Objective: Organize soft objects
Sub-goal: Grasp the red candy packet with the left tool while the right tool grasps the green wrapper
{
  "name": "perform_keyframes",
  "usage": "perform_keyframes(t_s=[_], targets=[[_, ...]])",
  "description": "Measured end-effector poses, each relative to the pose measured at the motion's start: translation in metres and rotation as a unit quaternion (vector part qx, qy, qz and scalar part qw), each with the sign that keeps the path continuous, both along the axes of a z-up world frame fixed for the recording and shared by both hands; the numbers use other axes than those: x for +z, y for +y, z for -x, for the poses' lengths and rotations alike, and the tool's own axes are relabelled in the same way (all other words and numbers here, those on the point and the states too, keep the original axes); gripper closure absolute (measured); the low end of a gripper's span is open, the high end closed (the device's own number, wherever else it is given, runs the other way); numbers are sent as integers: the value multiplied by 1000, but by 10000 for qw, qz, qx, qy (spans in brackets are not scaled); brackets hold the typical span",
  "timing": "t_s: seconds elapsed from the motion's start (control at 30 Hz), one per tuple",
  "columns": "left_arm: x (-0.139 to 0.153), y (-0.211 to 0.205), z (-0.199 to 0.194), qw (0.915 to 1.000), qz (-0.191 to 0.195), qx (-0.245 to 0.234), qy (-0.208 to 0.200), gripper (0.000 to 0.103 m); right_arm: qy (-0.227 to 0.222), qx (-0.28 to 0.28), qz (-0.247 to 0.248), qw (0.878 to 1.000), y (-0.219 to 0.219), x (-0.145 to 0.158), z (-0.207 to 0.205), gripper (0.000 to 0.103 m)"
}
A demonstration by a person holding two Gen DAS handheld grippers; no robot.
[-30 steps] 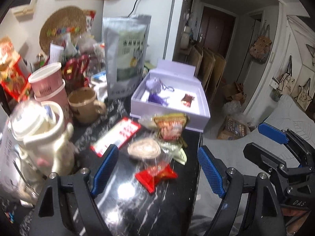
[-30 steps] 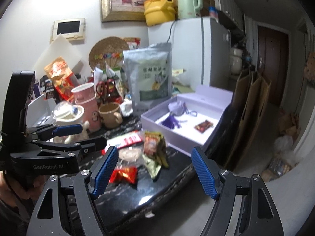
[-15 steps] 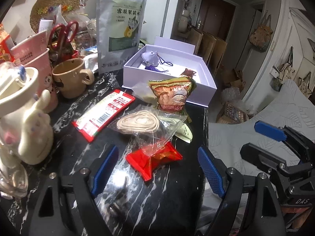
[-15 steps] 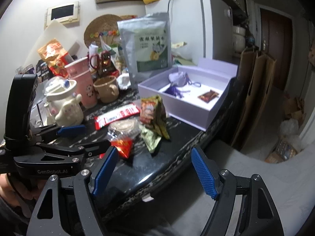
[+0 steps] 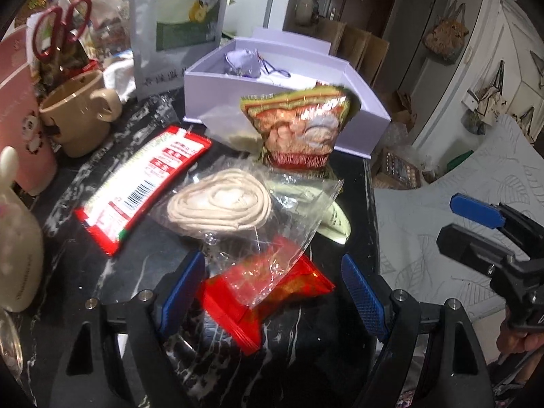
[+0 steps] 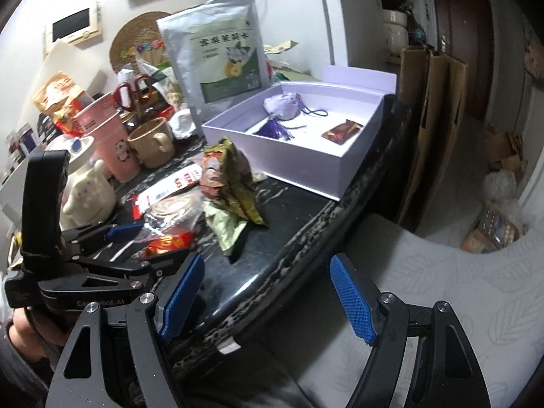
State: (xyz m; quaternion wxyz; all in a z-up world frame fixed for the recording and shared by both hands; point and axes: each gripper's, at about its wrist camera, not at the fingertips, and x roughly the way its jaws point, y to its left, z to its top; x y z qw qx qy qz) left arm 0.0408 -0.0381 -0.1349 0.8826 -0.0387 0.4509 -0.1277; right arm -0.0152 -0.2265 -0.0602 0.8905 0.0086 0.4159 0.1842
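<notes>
On the black marble counter lies a red snack packet, and my left gripper stands open around it, pads apart from it. A clear bag of coiled noodles overlaps it just behind. Farther back stand an orange-green snack bag, a long red-white packet and a pale green packet. The lilac box holds a lilac pouch and a small brown packet. My right gripper hangs open over the counter's front edge, holding nothing.
A beige mug, pink cups, a cream rabbit jar, red scissors and a tall silver pouch crowd the counter's back left. Right of the counter's edge lies a grey leaf-patterned cushion.
Both grippers have sunk and tilted down toward the counter. The left one has closed in on the red packet, which now sits between its fingers. Jaw widths look unchanged.
</notes>
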Motion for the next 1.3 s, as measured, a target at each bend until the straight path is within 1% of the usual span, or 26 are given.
perform_keyframes(t_s=[0.13,0.33,0.37,0.43,0.47,0.5,0.53,0.6,0.7,0.8,0.87,1.03,1.2,1.3], targets=[[-7,-1,1,9999,21,-130,88,20,77,-70,-15,9999,-4,-3,-6,26],[-8,-6,5,9995,-224,-221,-104,21,173,-131,-72,9997,-6,-6,-14,26],[-8,-7,6,9993,-250,-235,-163,29,188,-136,-83,9997,-6,-7,-15,26],[-8,-7,8,9987,-335,-288,-254,36,205,-148,-105,9996,-7,-7,-15,26],[-6,-9,10,9983,-369,-313,-328,42,209,-153,-109,9996,-7,-7,-16,26],[-6,-10,11,9980,-410,-325,-358,45,213,-158,-111,9996,-8,-8,-16,26],[-4,-11,11,9978,-434,-355,-366,46,218,-166,-111,9996,-8,-8,-16,26],[-2,-13,14,9977,-358,-451,-346,48,223,-171,-103,9996,-8,-8,-16,26],[3,-10,19,9982,-266,-418,-336,48,227,-174,-100,9995,-7,-9,-16,26],[11,0,25,9992,-79,-223,-310,48,221,-154,-99,9996,-6,-9,-16,26],[20,10,30,9993,46,-26,-365,48,238,-109,-77,9996,-3,-10,-16,26],[39,31,43,9975,173,412,-546,48,276,107,-109,9995,10,-13,-19,26],[46,49,50,9950,260,756,-595,48,238,399,-238,9986,27,-11,-27,26],[44,58,51,9938,283,915,-572,48,232,550,-179,9981,40,-15,-33,26]])
